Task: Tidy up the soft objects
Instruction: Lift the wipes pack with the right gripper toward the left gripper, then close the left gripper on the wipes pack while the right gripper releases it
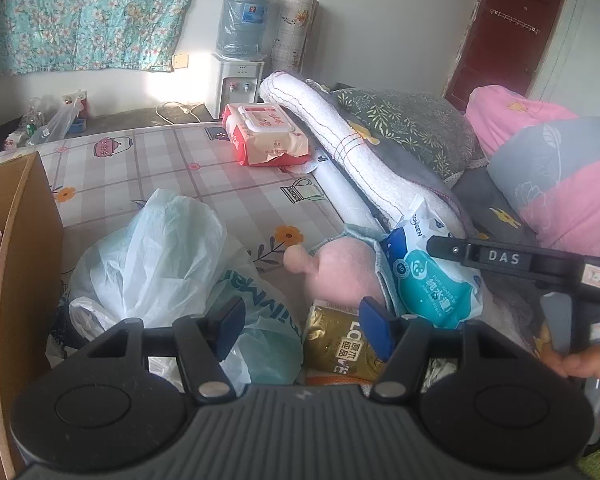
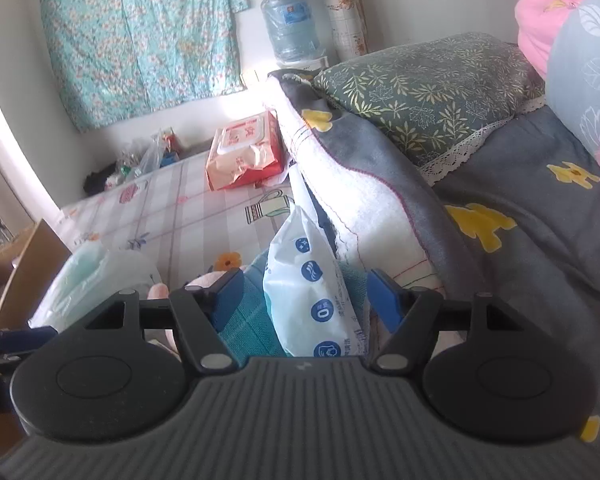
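A blue-and-white wet wipes pack (image 2: 312, 284) stands on edge on the bed, leaning on a teal cloth and a pink plush toy (image 1: 336, 268). My right gripper (image 2: 306, 298) straddles the pack with its jaws open, and a gap shows on both sides of the pack. In the left wrist view the same wipes pack (image 1: 432, 280) lies under one of the right gripper's fingers (image 1: 496, 258). My left gripper (image 1: 304, 330) is open and holds nothing. It hovers above a gold packet (image 1: 340, 344) and crumpled plastic bags (image 1: 152, 256).
A red-and-white wipes pack (image 1: 268, 136) lies farther up the checked sheet. A rolled white blanket (image 1: 340, 140), a green leaf-print pillow (image 1: 412, 128) and a pink-grey quilt (image 1: 560, 184) fill the right. A cardboard box (image 1: 20, 240) stands at the left, and a water dispenser (image 1: 240, 80) by the wall.
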